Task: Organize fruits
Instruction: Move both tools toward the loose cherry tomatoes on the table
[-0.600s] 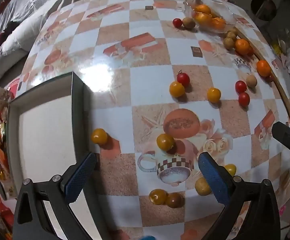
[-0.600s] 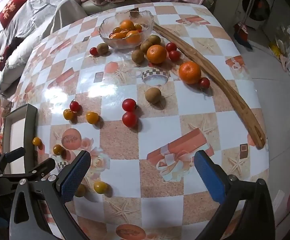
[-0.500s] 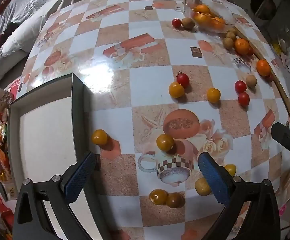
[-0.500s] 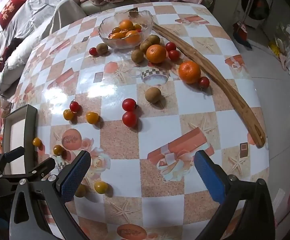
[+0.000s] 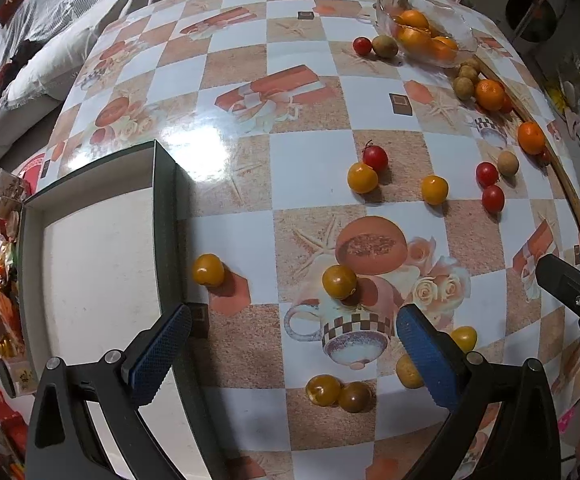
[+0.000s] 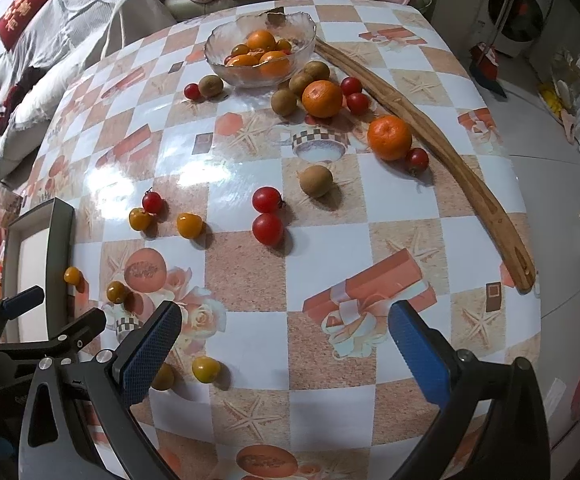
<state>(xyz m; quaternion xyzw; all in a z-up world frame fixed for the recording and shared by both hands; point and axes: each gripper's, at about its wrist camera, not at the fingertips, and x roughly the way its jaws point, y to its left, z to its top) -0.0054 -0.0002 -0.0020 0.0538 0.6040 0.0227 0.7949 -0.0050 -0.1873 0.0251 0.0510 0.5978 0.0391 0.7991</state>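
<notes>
Glass bowl (image 6: 260, 53) at the far end of the checked table (image 6: 249, 272), and it's carrying oranges with a few small tomatoes tucked among them. Far from the bowl, at the table's near-left edge, sits the dark-walled tray (image 5: 89, 280), pale floor showing, no fruit in it. Everything else is loose on the cloth: just beside the bowl, brown kiwis (image 6: 283, 101) and a red cherry tomato (image 6: 192, 91); two mandarins (image 6: 389, 137), bright and dimpled, between the bowl and the long curved wooden stick (image 6: 442, 152) that runs from beside the bowl along the table's right side. Nearer than the bowl, mid-table, a lone kiwi (image 6: 316, 180) and a pair of glossy red tomatoes (image 6: 267, 229), one just nearer than the other. Toward the tray, yellow cherry tomatoes (image 5: 362, 177) lie scattered, smooth and shiny; one yellow tomato (image 5: 208, 270) lies just beside the tray's wall. Left gripper (image 5: 290, 340) hovers at the tray's near corner, jaws spread wide, gripping nothing, its left finger over the tray wall, a yellow tomato (image 5: 339, 281) just beyond the gap between its fingertips. Right gripper (image 6: 285, 344) hangs over the near part of the table, well apart from the bowl, jaws equally wide, nothing between them, a small yellow tomato (image 6: 205, 369) on the cloth just by its left finger.
</notes>
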